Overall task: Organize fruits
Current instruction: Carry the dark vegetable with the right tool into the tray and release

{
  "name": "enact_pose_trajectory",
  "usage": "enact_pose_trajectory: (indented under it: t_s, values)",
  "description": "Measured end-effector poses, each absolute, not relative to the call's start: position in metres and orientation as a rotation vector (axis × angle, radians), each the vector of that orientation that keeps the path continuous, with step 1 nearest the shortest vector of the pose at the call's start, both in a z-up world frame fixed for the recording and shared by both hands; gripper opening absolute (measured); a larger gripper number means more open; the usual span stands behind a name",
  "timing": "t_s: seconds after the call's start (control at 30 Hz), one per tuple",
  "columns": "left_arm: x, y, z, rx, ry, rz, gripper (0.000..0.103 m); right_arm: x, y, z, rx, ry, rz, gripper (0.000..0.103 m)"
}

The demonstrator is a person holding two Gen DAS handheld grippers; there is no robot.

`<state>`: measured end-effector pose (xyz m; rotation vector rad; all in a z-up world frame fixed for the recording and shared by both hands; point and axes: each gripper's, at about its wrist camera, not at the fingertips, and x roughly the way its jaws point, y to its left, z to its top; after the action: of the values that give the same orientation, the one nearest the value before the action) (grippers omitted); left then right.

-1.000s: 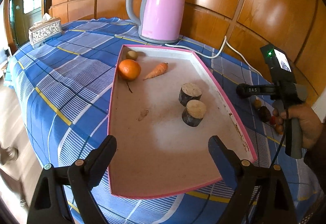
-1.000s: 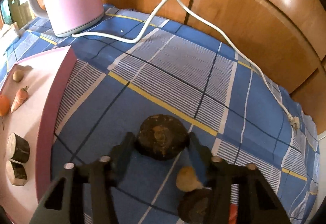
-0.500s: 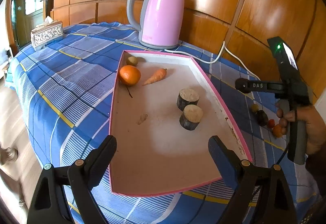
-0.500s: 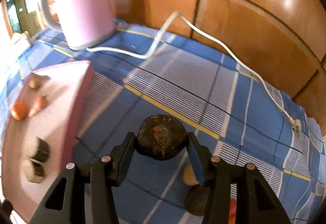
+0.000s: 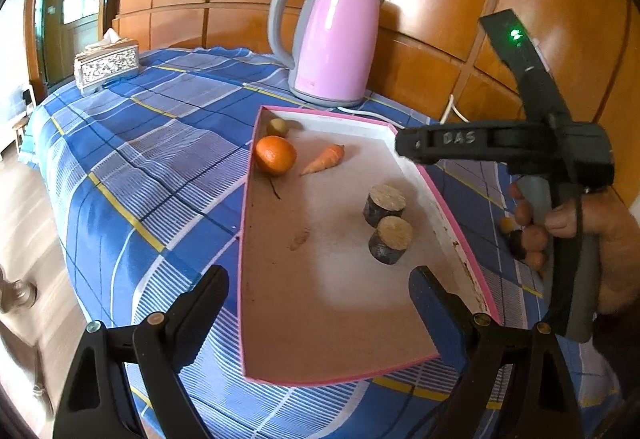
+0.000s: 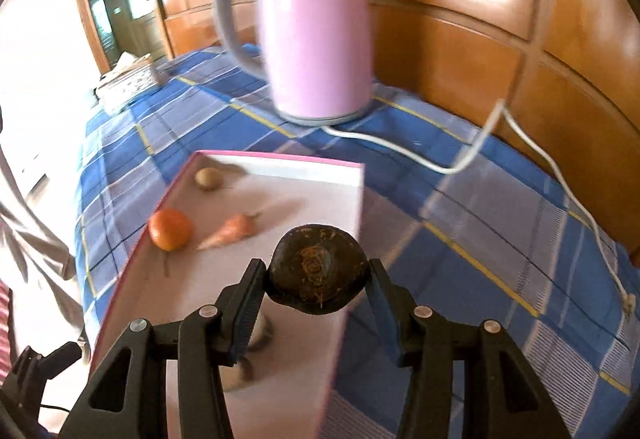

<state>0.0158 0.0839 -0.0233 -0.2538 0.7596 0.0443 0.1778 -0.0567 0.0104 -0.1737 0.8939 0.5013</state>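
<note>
A pink-rimmed tray (image 5: 320, 319) lies on the blue checked cloth. In it are an orange (image 5: 276, 155), a carrot (image 5: 324, 164), a small pale fruit (image 5: 277, 126) and two dark cut chunks (image 5: 390, 239). My left gripper (image 5: 320, 303) is open and empty above the tray's near end. My right gripper (image 6: 316, 283) is shut on a dark round fruit (image 6: 316, 275), held in the air over the tray's right rim (image 6: 352, 239). The orange (image 6: 170, 229) and carrot (image 6: 230, 231) show beyond it. The right gripper's body (image 5: 500, 147) shows in the left wrist view.
A pink kettle (image 5: 332, 39) stands behind the tray, its white cord (image 6: 540, 155) trailing right across the cloth. A silver tissue box (image 5: 106, 65) sits at the far left. Several small fruits (image 5: 520, 239) lie on the cloth right of the tray, by the hand.
My right gripper has lifted the dark round fruit off the cloth and swung it left over the tray's right rim. My left gripper has stayed open over the tray's near end.
</note>
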Motion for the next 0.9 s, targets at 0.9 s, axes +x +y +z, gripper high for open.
enact_pose_trajectory:
  t_s: [0.9]
  values:
    - [0.018, 0.096, -0.035, -0.302, 0.807, 0.131, 0.097, 0.159, -0.074, 0.001, -0.083, 0.911, 0.459, 0.062]
